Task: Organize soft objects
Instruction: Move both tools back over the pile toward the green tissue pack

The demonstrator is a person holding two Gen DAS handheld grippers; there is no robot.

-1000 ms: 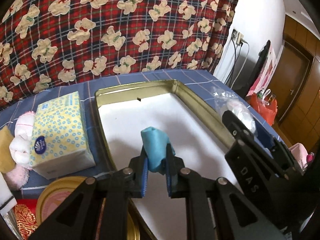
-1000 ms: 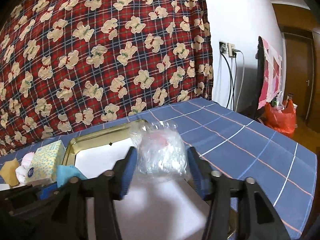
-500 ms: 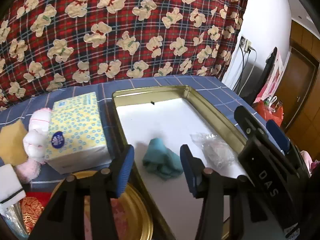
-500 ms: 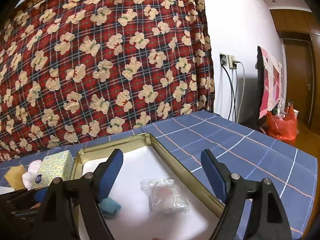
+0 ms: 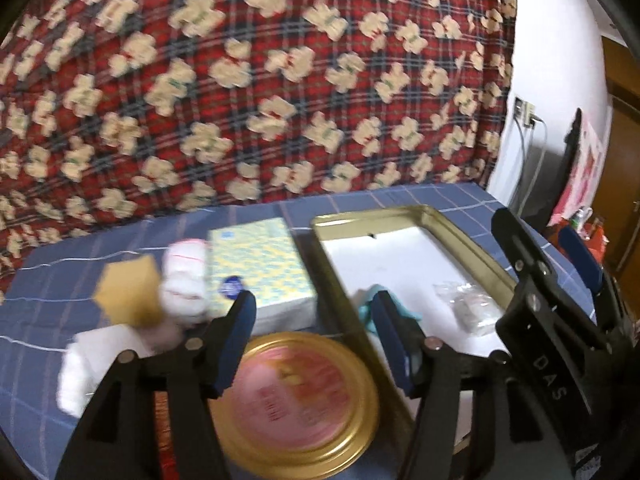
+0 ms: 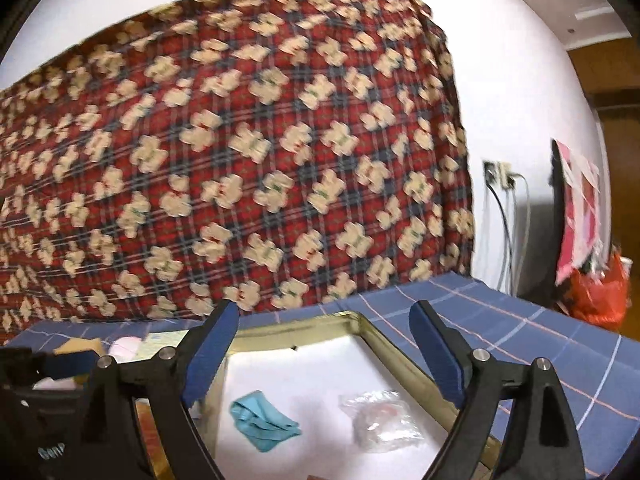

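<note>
Gold-rimmed tray (image 6: 404, 364), white inside: set on the blue checked counter (image 6: 540, 344), near its far edge, below a red plaid cloth printed with bears (image 6: 248, 160).

Teal cloth (image 6: 262, 426): crumpled, laid inside the tray toward its left rim; partly hidden behind a tool finger in the left wrist view (image 5: 370, 308).

Clear plastic packet (image 6: 380, 420) with pinkish contents: laid inside the tray, right of the teal cloth, apart from it, near the right rim.

Left tool (image 5: 316, 344): released; jaws have just been opening, nothing gripped. It is held over the tray's left rim and a round gold lid (image 5: 298, 400) with a pink centre.

Right tool (image 6: 324, 356): released and spread wide; jaws have just been opening, nothing between the pads. The tray interior is seen through the gap.

Left of the tray on the counter: yellow-patterned tissue pack (image 5: 260, 272), pink-and-white plush (image 5: 182, 280), tan sponge-like piece (image 5: 128, 296), white folded item (image 5: 92, 360); all blurred.
</note>
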